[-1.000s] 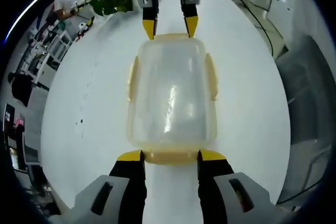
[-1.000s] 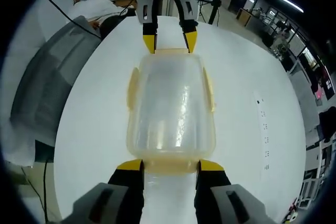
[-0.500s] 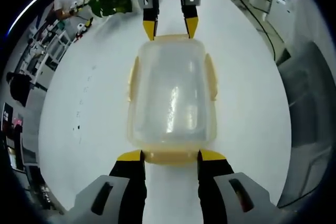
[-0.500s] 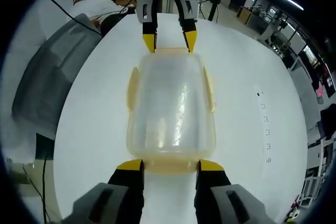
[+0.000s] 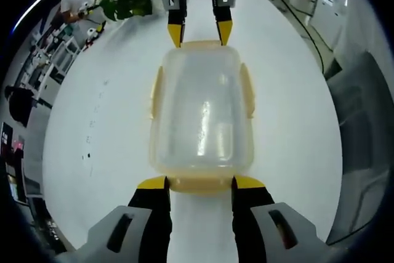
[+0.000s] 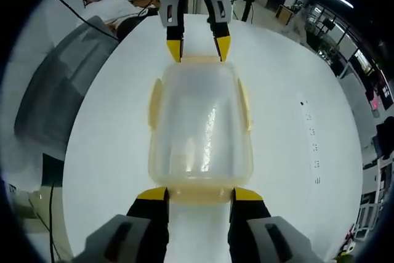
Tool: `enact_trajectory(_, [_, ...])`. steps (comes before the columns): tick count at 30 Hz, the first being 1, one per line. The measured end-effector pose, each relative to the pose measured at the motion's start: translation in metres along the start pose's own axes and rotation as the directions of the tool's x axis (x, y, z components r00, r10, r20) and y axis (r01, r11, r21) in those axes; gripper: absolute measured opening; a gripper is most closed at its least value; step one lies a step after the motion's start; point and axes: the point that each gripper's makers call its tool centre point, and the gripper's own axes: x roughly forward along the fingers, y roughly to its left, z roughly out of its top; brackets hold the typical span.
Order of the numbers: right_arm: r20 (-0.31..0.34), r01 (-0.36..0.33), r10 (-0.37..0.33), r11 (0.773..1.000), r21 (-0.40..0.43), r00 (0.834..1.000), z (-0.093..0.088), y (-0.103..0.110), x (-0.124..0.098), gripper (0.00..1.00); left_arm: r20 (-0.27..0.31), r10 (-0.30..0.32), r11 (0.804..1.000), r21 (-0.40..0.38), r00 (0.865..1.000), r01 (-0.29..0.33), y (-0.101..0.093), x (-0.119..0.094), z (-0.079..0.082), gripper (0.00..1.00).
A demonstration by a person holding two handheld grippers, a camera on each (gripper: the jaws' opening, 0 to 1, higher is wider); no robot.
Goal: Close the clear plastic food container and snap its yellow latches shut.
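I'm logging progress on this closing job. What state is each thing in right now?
Clear container: lid on, lying flat on the white table.
Yellow latches: the long-side ones lie against the walls; whether snapped, cannot tell.
Left claw: open, straddling the near end latch.
Right claw: open, straddling the opposite end latch.

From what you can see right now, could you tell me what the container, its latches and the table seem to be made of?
Container: clear, slightly cloudy plastic, glossy; light streaks glint on its lid. Latches: translucent yellow plastic, seemingly semi-matte. Table: smooth white surface, probably laminate or painted; the material is uncertain.
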Motion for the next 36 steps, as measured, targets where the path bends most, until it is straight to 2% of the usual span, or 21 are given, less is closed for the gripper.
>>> enact_trajectory(18, [0.012, -0.034, 0.033, 0.999, 0.038, 0.999, -0.008, 0.0, 0.004, 0.35, 0.014, -0.057, 0.998, 0.003, 0.998, 0.057, 0.001, 0.003, 0.005, 0.35])
enact_trajectory(36, [0.008, -0.039, 0.038, 0.999, 0.036, 0.999, -0.011, 0.0, 0.007, 0.36, 0.025, -0.074, 0.997, -0.007, 0.997, 0.075, 0.001, 0.01, 0.004, 0.36])
